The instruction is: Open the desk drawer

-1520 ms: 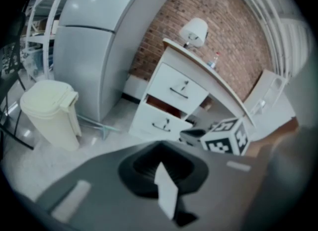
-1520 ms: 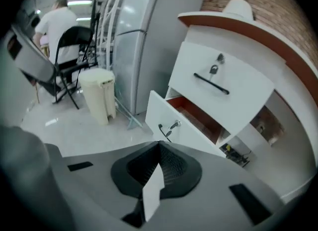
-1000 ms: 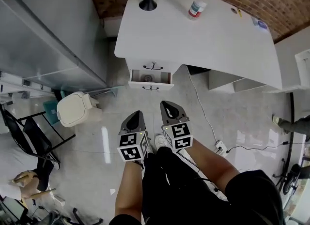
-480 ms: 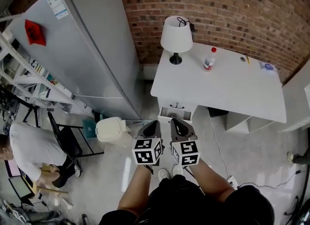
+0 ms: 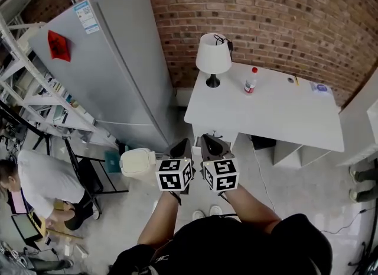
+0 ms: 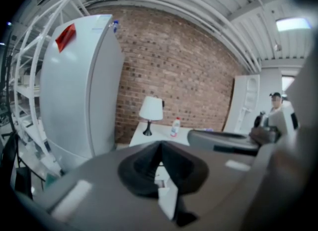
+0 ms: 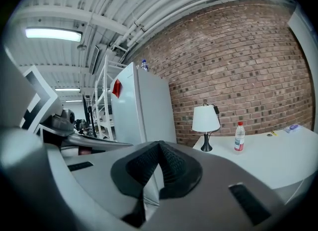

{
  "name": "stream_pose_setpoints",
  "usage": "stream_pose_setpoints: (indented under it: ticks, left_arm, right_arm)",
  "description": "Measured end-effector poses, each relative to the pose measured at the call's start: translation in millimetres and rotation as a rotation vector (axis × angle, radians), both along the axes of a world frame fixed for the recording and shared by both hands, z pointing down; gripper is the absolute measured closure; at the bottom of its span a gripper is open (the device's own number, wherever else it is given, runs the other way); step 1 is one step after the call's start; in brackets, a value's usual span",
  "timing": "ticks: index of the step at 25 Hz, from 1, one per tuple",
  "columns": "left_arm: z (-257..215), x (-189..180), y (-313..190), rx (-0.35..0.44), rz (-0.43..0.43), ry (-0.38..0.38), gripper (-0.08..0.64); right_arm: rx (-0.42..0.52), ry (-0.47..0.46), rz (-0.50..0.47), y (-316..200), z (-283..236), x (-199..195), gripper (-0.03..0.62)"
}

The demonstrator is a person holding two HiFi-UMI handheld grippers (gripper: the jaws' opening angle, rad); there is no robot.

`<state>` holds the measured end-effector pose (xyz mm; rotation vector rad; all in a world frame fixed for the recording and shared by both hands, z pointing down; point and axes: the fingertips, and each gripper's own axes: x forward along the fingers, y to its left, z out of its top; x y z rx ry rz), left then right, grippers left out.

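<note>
The white desk [image 5: 277,111] stands against the brick wall, with a white lamp [image 5: 213,55] and a small red-capped bottle [image 5: 250,80] on it. Its drawer stack [image 5: 206,133] sits under the desk's left end, mostly hidden behind my grippers, so I cannot tell how the drawers stand. My left gripper [image 5: 181,145] and right gripper [image 5: 210,141] are held side by side in front of the person's body, well short of the desk. Both are shut and hold nothing. The left gripper view shows shut pads [image 6: 149,163] with the desk [image 6: 161,134] beyond; the right gripper view shows the same pads [image 7: 171,163] and desk [image 7: 271,155].
A tall grey refrigerator [image 5: 112,61] stands left of the desk. A white lidded bin [image 5: 137,161] and a black chair [image 5: 88,176] sit in front of it. A person [image 5: 35,185] crouches at far left by metal shelving [image 5: 26,90]. White cabinets [image 5: 363,111] flank the right.
The head view has swung up from the floor and the pulled-out drawer to the wall, and the desk now looks farther off. Both grippers stayed together and shut.
</note>
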<state>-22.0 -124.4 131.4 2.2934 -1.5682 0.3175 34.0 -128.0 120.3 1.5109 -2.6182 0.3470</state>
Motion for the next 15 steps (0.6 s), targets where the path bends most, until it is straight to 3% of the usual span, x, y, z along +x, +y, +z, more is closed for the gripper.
stream_pose_setpoints:
  ticks: [15]
  left_arm:
    - [-7.2, 14.8, -20.2, 0.023, 0.039, 0.028, 0.561]
  right_arm:
    - [0.014, 0.019, -0.001, -10.5, -5.9, 8.8, 0.594]
